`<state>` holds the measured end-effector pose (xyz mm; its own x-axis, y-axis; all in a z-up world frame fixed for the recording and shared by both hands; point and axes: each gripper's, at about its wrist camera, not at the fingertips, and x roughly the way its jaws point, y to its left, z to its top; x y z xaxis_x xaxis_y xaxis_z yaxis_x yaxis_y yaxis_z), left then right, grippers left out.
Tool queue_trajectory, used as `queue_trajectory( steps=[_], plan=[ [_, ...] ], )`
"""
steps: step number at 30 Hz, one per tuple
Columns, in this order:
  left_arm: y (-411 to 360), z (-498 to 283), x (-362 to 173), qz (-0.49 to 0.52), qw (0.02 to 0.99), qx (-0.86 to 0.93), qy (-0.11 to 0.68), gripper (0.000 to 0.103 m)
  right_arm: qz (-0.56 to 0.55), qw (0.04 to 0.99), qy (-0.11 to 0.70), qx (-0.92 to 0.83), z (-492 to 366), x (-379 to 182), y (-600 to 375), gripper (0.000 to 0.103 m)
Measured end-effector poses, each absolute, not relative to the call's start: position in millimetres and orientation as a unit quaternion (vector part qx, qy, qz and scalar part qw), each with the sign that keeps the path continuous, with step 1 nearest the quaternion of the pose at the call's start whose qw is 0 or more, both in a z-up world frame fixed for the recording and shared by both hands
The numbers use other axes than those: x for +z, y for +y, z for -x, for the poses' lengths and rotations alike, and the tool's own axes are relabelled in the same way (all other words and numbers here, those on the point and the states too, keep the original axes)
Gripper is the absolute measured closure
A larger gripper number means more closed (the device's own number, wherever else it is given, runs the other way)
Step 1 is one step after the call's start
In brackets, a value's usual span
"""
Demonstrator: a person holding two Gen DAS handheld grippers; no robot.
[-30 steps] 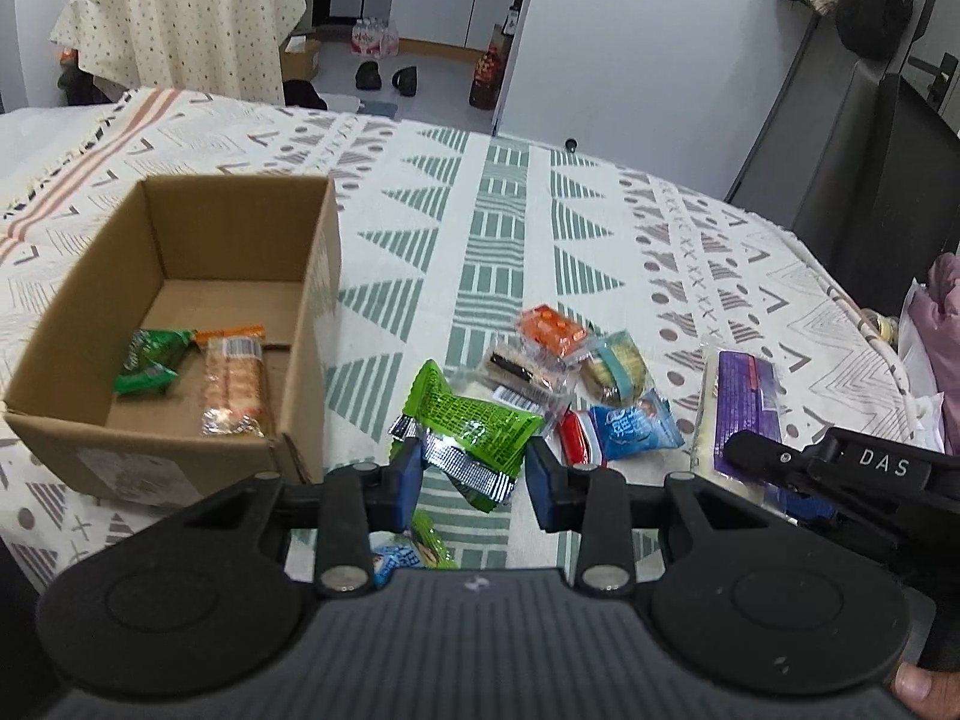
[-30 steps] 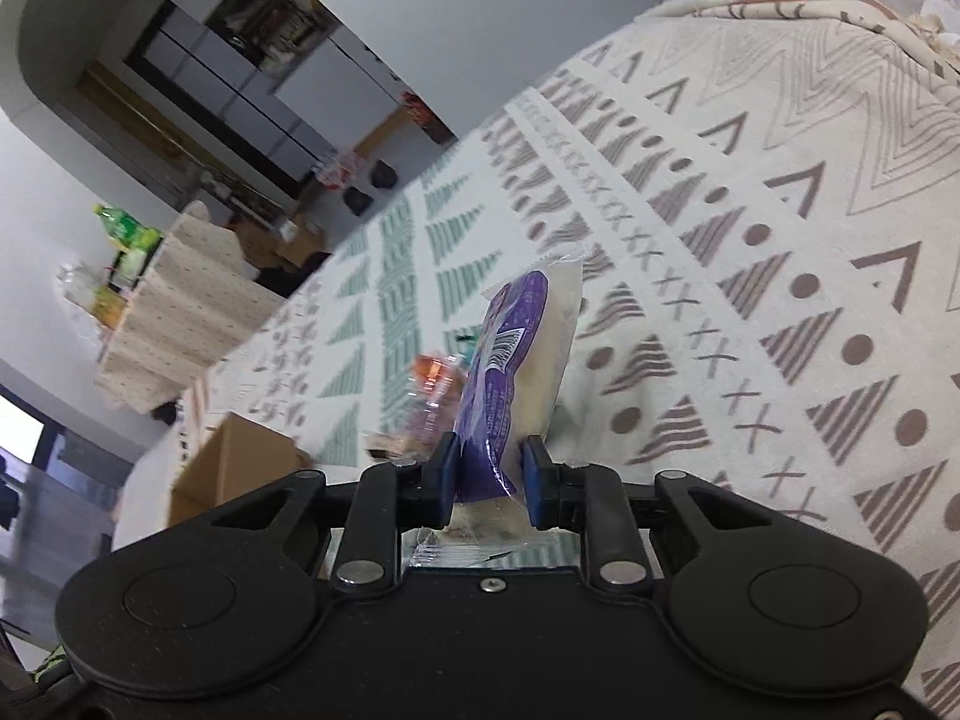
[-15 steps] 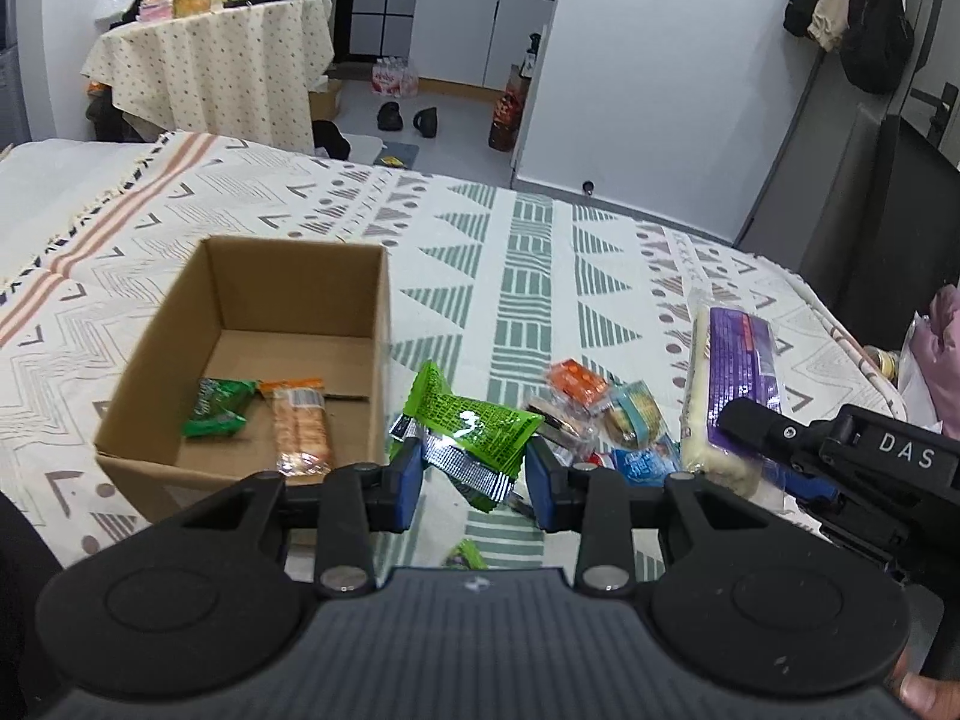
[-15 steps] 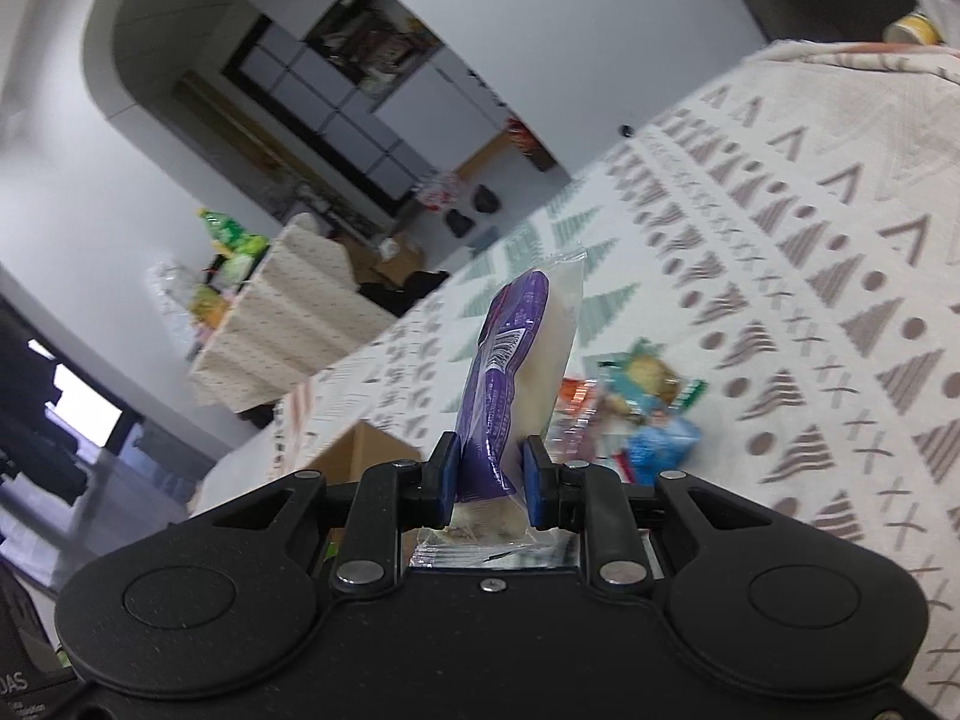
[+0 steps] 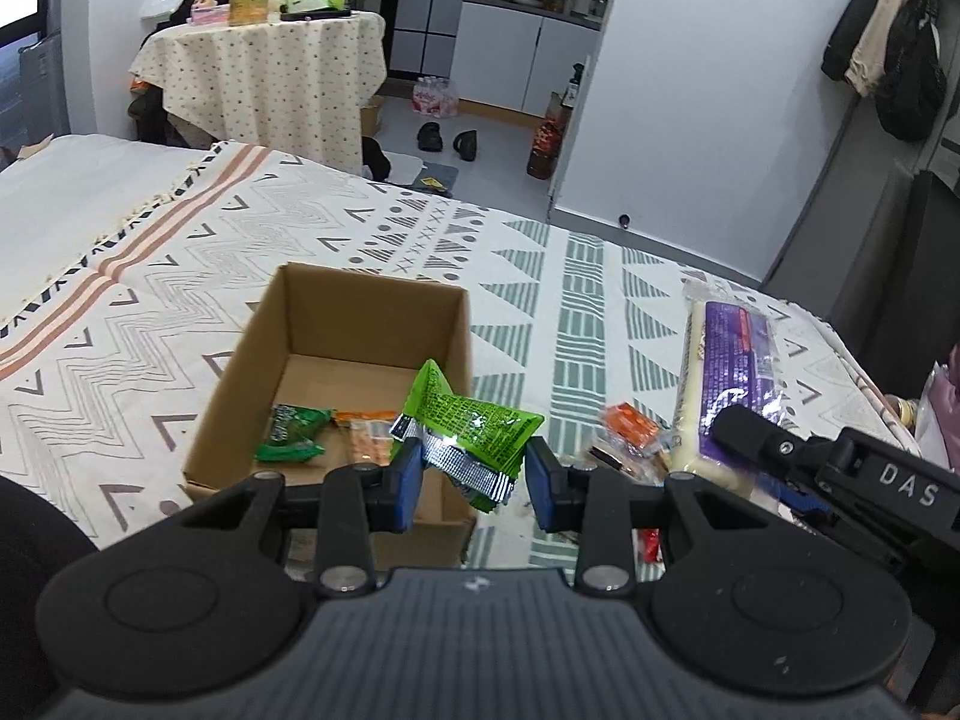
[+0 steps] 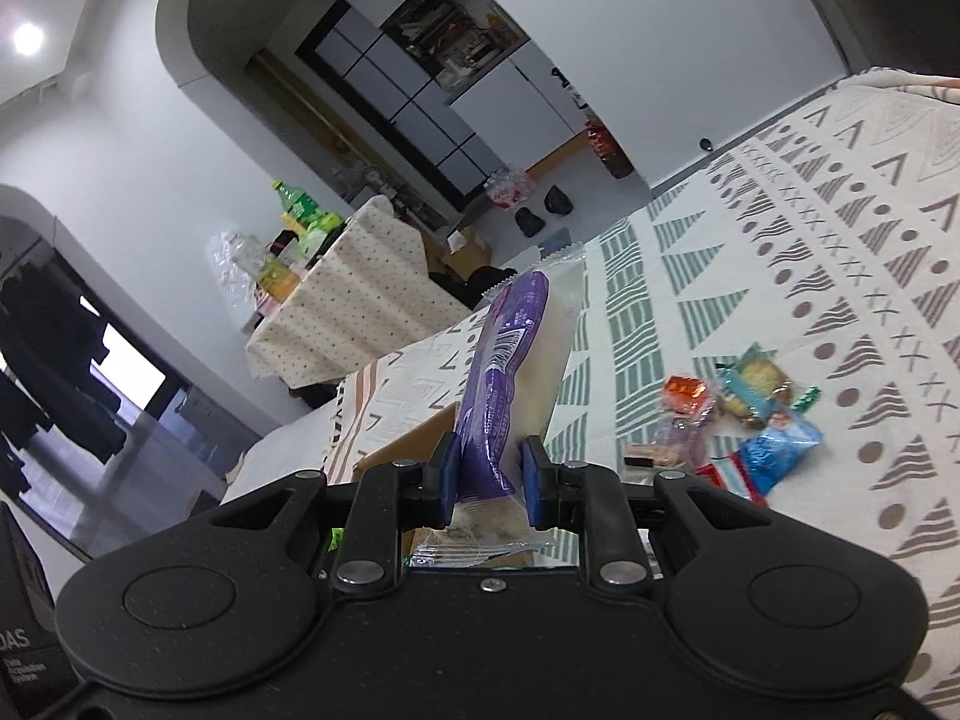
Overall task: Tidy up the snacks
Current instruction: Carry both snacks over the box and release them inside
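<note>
An open cardboard box (image 5: 360, 312) sits on the patterned bedspread (image 5: 588, 276). Inside lie a dark green packet (image 5: 291, 426) and an orange packet (image 5: 366, 438). My left gripper (image 5: 474, 483) is shut on a bright green snack packet (image 5: 474, 420), held in the air over the box's near right corner. To its right, my right gripper (image 6: 489, 474) is shut on a long purple-and-white package (image 6: 516, 372), also off the bed (image 5: 732, 372). Loose snacks lie on the bedspread to the right of the box, among them an orange one (image 6: 684, 390) and a blue one (image 6: 777, 450).
Beyond the bed's far edge stand a table with a dotted cloth (image 5: 270, 78) and bottles on it. Shoes (image 5: 447, 138) lie on the floor there. Dark furniture (image 5: 912, 264) and hanging clothes (image 5: 894, 48) are at the right.
Both grippers rose and moved left toward the box. The green packet left the bedspread and now hangs over the box corner. The purple package was lifted off the bed.
</note>
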<state>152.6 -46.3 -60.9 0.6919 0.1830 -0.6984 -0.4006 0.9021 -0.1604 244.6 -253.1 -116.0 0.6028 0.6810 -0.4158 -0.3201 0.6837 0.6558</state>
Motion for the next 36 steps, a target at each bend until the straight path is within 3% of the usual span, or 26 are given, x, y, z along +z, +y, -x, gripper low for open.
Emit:
queue_trajectory(
  steps=[26, 36],
  plan=[
    [46, -159, -79, 0.206, 0.885, 0.198, 0.368, 0.067, -0.231, 0.834, 0.351, 0.357, -250, -125, -166, 0.082],
    [69, -169, -97, 0.216, 0.865, 0.201, 0.406, 0.061, -0.207, 0.828, 0.367, 0.37, -254, -129, -136, 0.082]
  ],
)
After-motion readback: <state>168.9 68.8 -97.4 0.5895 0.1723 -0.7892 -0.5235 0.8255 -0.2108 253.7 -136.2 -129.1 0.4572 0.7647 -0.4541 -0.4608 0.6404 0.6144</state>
